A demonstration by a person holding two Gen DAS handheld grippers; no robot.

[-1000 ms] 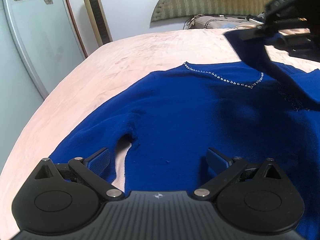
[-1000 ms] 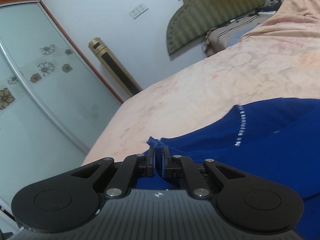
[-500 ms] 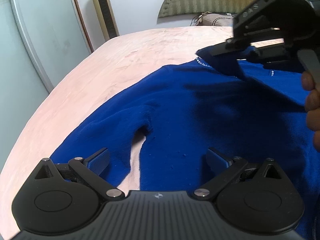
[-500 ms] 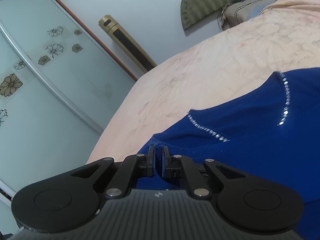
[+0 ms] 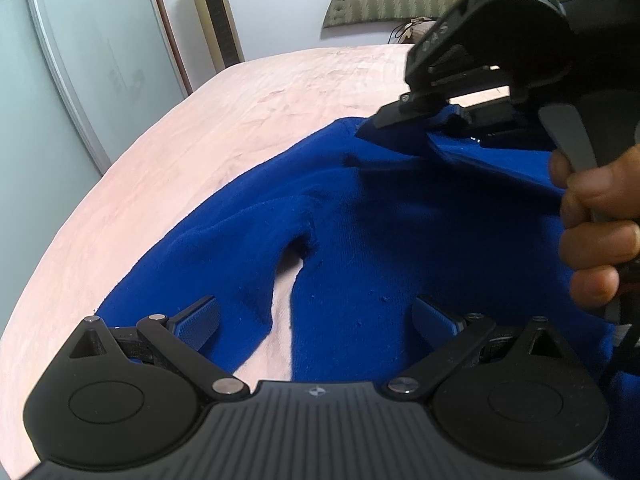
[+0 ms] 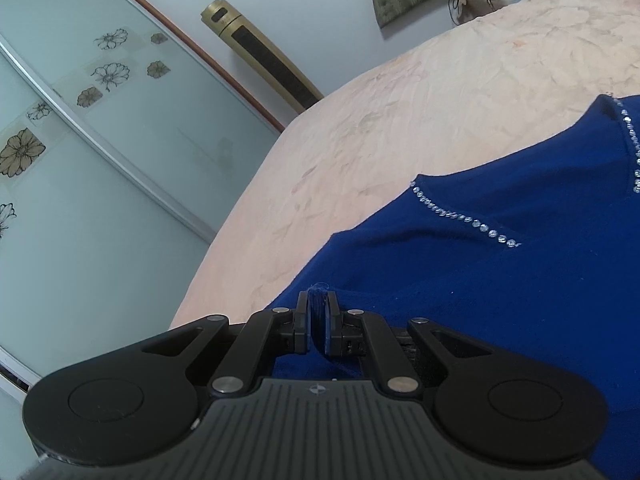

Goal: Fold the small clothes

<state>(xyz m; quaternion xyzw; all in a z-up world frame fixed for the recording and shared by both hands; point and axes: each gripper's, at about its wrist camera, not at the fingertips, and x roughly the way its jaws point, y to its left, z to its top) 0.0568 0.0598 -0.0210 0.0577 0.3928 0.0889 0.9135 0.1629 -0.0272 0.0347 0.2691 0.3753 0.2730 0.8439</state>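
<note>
While the bed [image 5: 248, 120], covered in a pale peach sheet, fills most of both views, a blue sweater [image 5: 400, 240] lies spread across it, one sleeve [image 5: 208, 264] angled away from the body so a strip of sheet shows between them. Small clear beads [image 6: 460, 216] trim its neckline. The right tongs [image 6: 318, 320] are pinched tight on a fold of the sweater's blue fabric, lifted over the garment, with a hand [image 5: 596, 224] wrapped round their handle. The left tongs [image 5: 316, 316] stand wide apart above the sweater near the underarm, gripping nothing.
</note>
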